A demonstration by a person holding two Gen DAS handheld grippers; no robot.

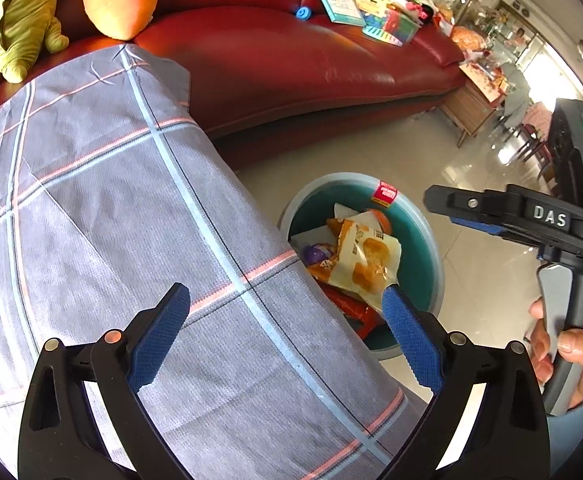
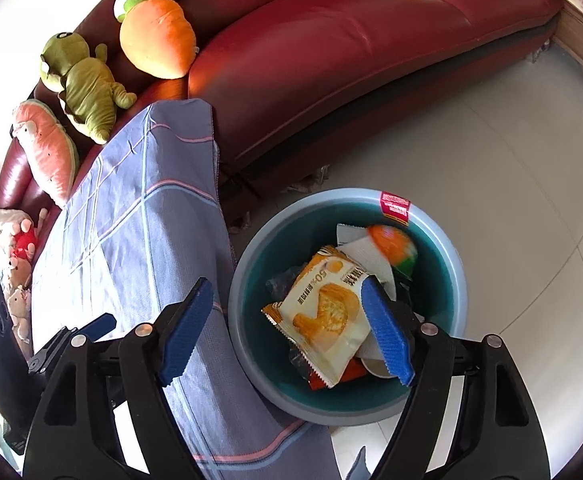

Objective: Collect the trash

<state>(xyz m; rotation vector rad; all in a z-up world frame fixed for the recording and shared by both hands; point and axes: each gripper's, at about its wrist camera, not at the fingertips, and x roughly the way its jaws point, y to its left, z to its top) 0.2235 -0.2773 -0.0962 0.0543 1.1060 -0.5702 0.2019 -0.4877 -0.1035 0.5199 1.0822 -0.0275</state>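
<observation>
1. Glossy pale floor tiles point(image 2: 471, 152) run beside a red leather sofa point(image 2: 351, 60); a table draped in a grey checked cloth point(image 2: 139, 216) stands in front of it, and plush toys sit on the sofa arm.
2. A round teal bin point(image 2: 449, 276) stands on the floor, just beside the cloth-covered table edge. It holds the collected trash.
3. On top of the pile lies a yellow-and-white snack wrapper point(image 2: 323, 320), with white paper, an orange-and-green ball-like item point(image 2: 395, 246) and a red packet beneath or beside it.
4. Left gripper point(image 1: 287, 332): jaws spread wide, nothing between them, held above the cloth near the bin.
5. Right gripper point(image 2: 287, 324): jaws spread wide, nothing clamped, held over the bin with one blue finger in line with the wrapper. Contact cannot be confirmed.
6. Handling judgement, wrapper: very light, thin, crinkly film; likely slippery and easily deformed, not fragile.
7. Recommended hold: pinch a flat sealed end, such as the serrated edge, where the layers are doubled and the textured pads can bite.
8. No loose trash is visible on the cloth in either view.
</observation>
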